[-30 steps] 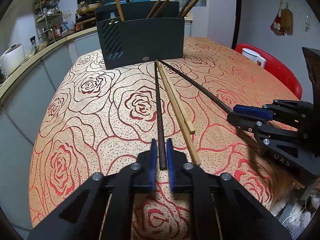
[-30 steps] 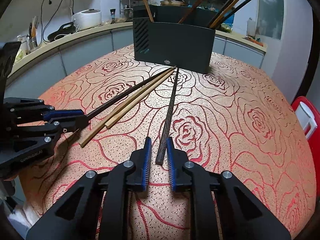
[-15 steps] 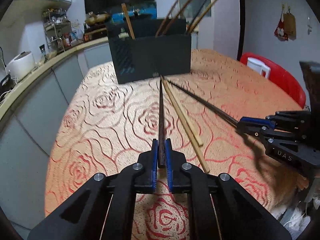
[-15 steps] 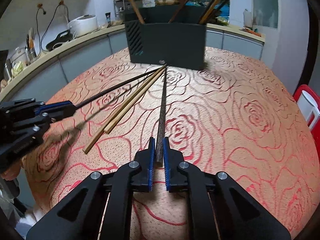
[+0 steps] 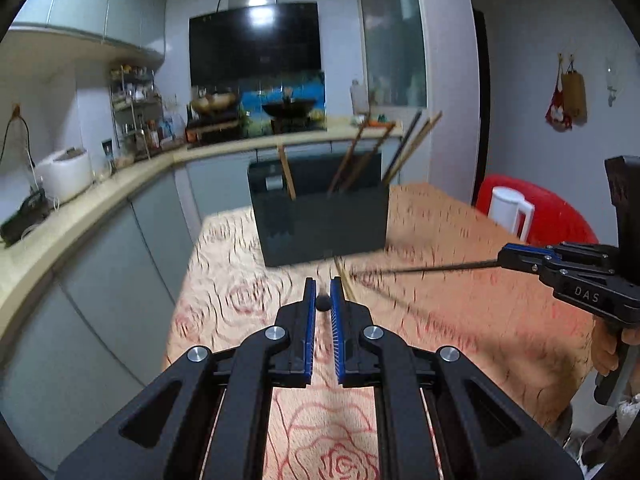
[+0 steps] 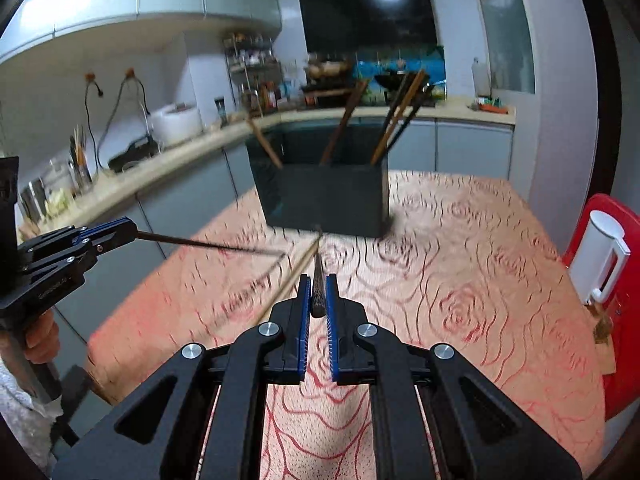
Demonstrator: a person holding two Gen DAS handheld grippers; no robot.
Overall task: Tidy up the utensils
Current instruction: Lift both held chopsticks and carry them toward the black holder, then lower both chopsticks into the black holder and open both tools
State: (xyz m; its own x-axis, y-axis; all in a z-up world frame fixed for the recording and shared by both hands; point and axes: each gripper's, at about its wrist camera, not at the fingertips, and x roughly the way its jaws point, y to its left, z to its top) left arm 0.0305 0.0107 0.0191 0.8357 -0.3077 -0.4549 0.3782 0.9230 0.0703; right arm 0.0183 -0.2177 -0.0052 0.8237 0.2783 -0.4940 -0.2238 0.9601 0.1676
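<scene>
- Two hand-held grippers each clamp one dark chopstick above a table (image 6: 480, 280) covered with a rose-patterned cloth.
- In the left wrist view, the left hand-held gripper (image 5: 323, 300) has its blue-padded fingers (image 5: 309, 308) drawn together on the left dark chopstick (image 5: 323, 302), seen end-on as a small round butt between the pads.
- In the right wrist view, the right hand-held gripper (image 6: 318, 296) is clamped on the right dark chopstick (image 6: 318, 284), which runs forward toward the holder.
- Seen from the right wrist view, the left hand-held gripper sits at the left edge with its chopstick reaching out over the cloth, tip lifted off it.
- Seen from the left wrist view, the right hand-held gripper (image 5: 505, 255) sits at the right edge with its chopstick pointing left above the cloth.
- A dark rectangular utensil holder (image 6: 324, 196) stands upright at the far end of the table, with several wooden and dark chopsticks (image 6: 396, 120) leaning out of its top.
- Light wooden chopsticks (image 6: 296, 268) lie on the cloth just left of the right gripper's fingers, blurred, angled toward the holder's base.
- A white kettle (image 6: 602, 256) sits on a red chair (image 6: 624, 320) to the right of the table.
- A white rice cooker (image 5: 66, 172) stands on the kitchen counter (image 5: 100, 200) at the left.
</scene>
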